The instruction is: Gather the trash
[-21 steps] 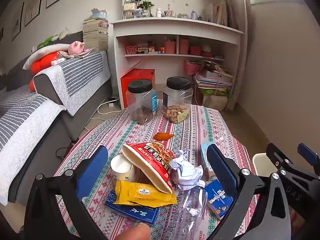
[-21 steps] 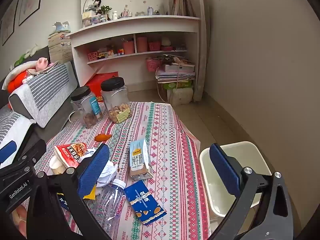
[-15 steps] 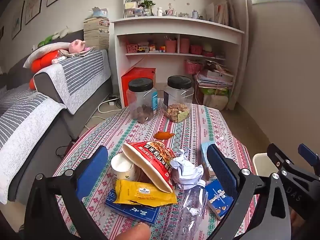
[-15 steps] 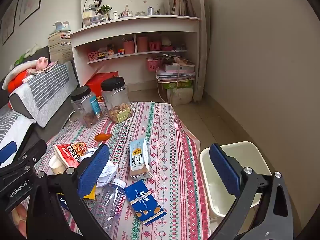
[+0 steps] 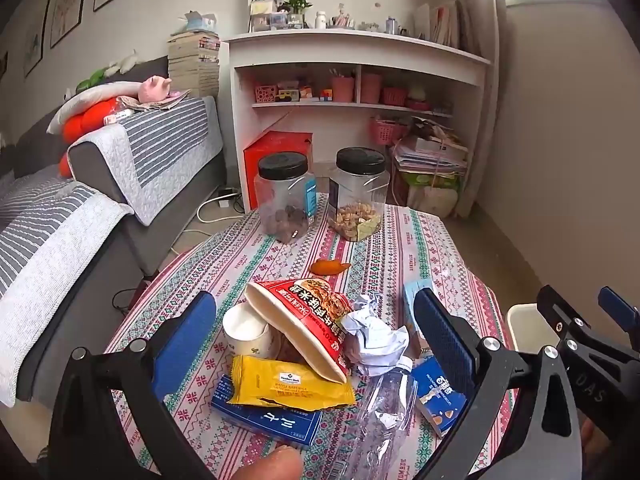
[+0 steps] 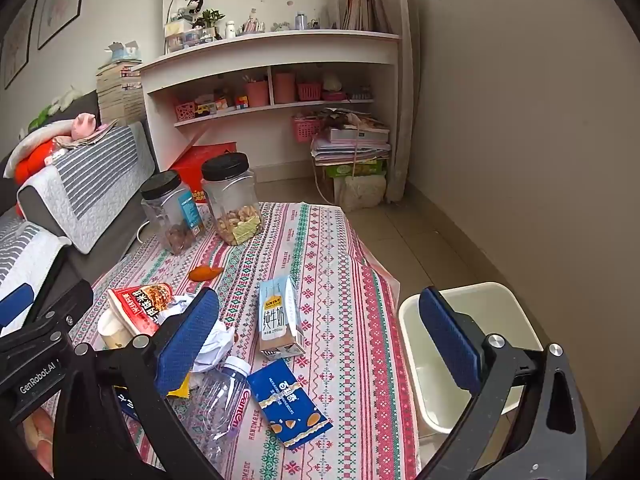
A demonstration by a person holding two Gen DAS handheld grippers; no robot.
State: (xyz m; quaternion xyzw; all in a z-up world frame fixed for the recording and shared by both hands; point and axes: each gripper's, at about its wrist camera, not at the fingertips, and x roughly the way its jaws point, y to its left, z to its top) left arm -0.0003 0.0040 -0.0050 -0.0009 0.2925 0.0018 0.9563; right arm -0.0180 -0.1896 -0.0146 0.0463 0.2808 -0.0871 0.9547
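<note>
Two grippers: left gripper (image 5: 316,336) and right gripper (image 6: 320,334), both wide, empty.
Trash: noodle cup (image 5: 304,320), bottle (image 6: 218,404), milk carton (image 6: 278,318), lower centre.
Bin (image 6: 404,320): lower right, beside table (image 6: 332,248).

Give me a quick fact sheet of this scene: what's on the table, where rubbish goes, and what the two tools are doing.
surface: table with patterned cloth
trash: noodle cup, crumpled paper, yellow wrapper, plastic bottle, milk carton, blue packet
also there: two jars, lids on
bin: white bin beside table
left gripper: jaws open, empty
right gripper: jaws open, empty
</note>
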